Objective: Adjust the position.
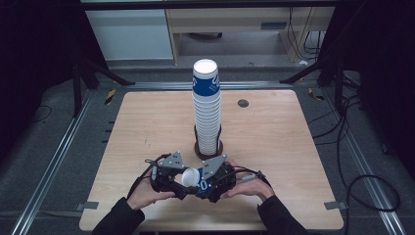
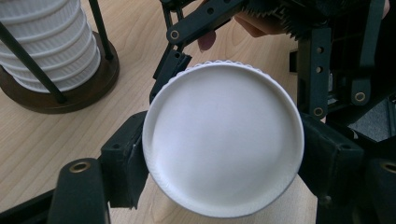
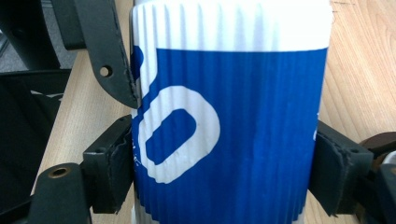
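Table [image 1: 274,147] front edge: both grippers [image 1: 192,188] clamp cup [image 1: 192,177].

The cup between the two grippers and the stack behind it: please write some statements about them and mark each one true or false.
1. Both the left gripper and the right gripper are closed on one cup. True.
2. The cup is plain white without any print. False: it is white with a blue band and a white mark.
3. The stack of cups stands in a round holder with thin dark rods. True.
4. The stack stands at the right edge of the table. False: it stands near the middle, behind the grippers.
5. The held cup stands upright on the table. False: it is held lying sideways, above the table.
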Demonstrator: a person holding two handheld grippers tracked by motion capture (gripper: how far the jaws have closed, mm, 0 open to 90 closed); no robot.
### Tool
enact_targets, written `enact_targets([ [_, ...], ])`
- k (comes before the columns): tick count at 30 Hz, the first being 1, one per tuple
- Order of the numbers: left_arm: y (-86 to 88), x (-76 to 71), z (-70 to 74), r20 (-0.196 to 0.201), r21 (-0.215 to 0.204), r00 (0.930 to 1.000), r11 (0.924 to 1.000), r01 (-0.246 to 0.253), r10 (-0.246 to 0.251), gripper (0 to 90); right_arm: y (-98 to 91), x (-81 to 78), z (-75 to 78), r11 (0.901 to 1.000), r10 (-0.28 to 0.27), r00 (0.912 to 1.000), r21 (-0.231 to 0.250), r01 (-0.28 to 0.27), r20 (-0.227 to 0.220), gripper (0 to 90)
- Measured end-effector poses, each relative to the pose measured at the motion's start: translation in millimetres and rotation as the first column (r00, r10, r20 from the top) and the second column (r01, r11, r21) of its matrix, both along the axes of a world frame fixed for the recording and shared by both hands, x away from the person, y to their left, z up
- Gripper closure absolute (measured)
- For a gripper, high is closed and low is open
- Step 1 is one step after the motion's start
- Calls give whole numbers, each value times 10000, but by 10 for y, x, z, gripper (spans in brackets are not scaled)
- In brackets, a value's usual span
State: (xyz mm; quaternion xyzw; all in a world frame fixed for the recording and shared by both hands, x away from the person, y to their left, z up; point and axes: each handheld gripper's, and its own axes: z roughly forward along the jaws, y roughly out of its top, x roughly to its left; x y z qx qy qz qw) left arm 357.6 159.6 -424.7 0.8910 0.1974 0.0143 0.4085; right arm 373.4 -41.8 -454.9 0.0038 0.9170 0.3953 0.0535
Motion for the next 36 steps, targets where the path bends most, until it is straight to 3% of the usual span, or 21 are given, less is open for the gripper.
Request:
enact_targets([
  [7,7,1,8,-79,-103,10000,9999,-46,45,263,6,11,-1,10000,-54,9999,-17,54,-143,191],
  [9,14,-4,15,-26,-113,10000,9999,-82,82,266,5,20,0,9998,-132,9993,129,137,-344,134],
  [15,56,-2,48,25,-269,10000,9996,-94,94,267,-24,42,15,9992,-295,9983,252,309,-511,98],
  [25,219,37,122,203,-657,9984,9965,-511,525,267,-219,96,160,9903,-801,9952,1092,859,-559,83],
  [32,375,88,167,335,-1220,9938,9873,-1013,1061,267,-383,129,196,9811,-1334,9892,1334,1405,-613,78],
  [36,442,90,201,466,-1811,9909,9766,-1157,1260,267,-427,143,177,9762,-1483,9859,1481,1584,-773,78],
])
